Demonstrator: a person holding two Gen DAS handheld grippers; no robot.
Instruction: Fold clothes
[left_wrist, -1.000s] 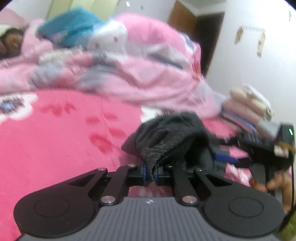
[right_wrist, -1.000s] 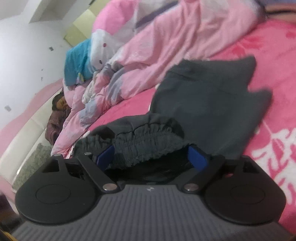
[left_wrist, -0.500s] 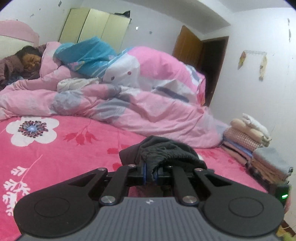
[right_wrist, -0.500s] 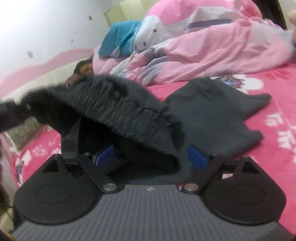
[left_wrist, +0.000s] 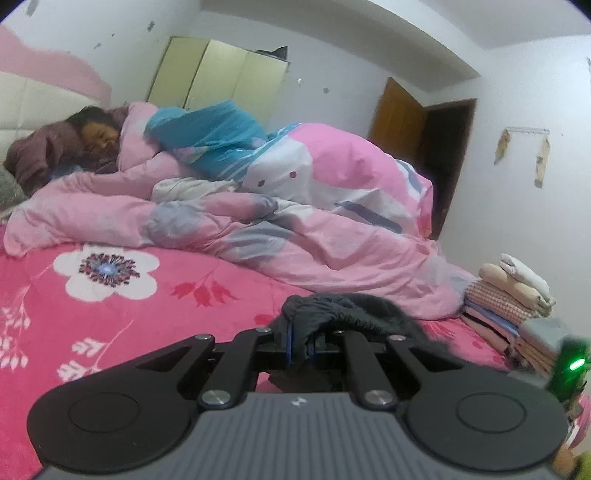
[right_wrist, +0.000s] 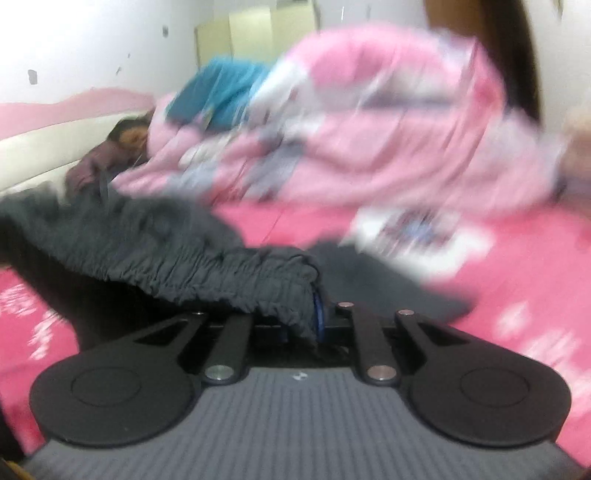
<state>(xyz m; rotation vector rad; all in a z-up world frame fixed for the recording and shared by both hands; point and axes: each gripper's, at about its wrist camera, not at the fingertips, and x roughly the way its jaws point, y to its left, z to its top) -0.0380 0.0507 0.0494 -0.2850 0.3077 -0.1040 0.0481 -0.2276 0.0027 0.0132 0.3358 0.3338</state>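
Dark grey trousers (left_wrist: 343, 314) with a gathered elastic waistband are held up over the pink bed. My left gripper (left_wrist: 300, 345) is shut on one end of the waistband, its blue pads pressed together on the cloth. In the right wrist view the waistband (right_wrist: 207, 266) stretches off to the left, and my right gripper (right_wrist: 314, 314) is shut on its other end. The rest of the trousers (right_wrist: 388, 280) trails down onto the bedspread behind. The right view is blurred by motion.
A pink flowered bedspread (left_wrist: 92, 314) covers the bed. A person (left_wrist: 92, 136) lies under a heaped pink quilt (left_wrist: 295, 221) along the far side. A stack of folded clothes (left_wrist: 513, 299) stands at the right edge. A brown door (left_wrist: 399, 122) is beyond.
My right gripper, open around the waistband before, has shut on it. Both grippers have lifted and drawn the waistband out between them, with the left view tilting up toward the room.
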